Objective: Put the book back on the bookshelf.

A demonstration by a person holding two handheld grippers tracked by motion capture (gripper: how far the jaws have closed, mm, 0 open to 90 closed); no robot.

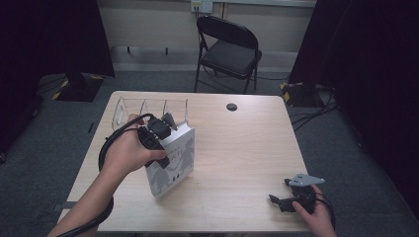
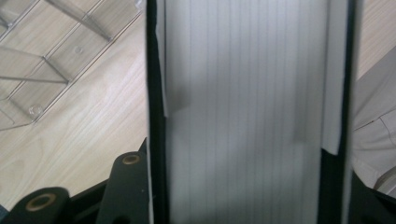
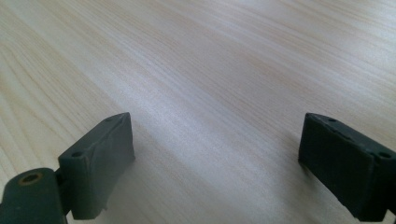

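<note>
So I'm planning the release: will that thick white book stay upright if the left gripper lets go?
Probably not. The book stands tilted on a lower edge, so it would likely tip flat. It looks stiff and fairly heavy: the left gripper clamps a thick page block without bending.

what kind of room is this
Probably a lab or studio set up for recording: black curtains hang at both sides, cables trail over grey carpet, and a black folding chair stands behind the light wooden table.
</note>
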